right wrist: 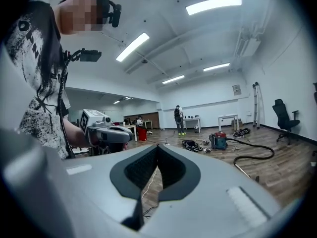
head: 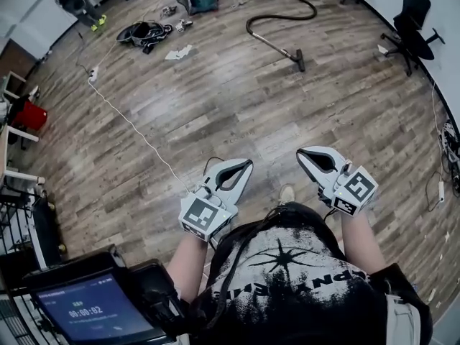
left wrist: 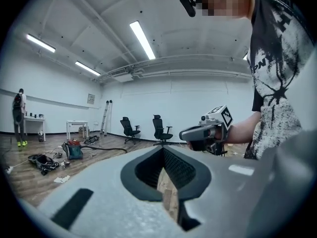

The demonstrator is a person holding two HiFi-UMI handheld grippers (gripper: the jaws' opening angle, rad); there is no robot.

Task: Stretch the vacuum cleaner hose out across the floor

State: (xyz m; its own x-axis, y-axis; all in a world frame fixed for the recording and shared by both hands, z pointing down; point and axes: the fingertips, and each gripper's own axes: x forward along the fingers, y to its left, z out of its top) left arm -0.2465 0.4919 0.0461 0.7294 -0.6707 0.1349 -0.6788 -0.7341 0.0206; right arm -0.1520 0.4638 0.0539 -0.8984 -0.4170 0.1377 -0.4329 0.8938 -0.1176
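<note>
While left gripper (head: 249, 163), right gripper (head: 301, 154) hang closed, open floor (head: 237, 99) ahead, hose (head: 314, 8) perhaps looped

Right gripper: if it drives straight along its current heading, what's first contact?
Nothing close: the right gripper is shut, empty, pointing slightly down over the wooden floor. It would likely meet that floor first, well short of the black bag; depth is hard to judge.
</note>
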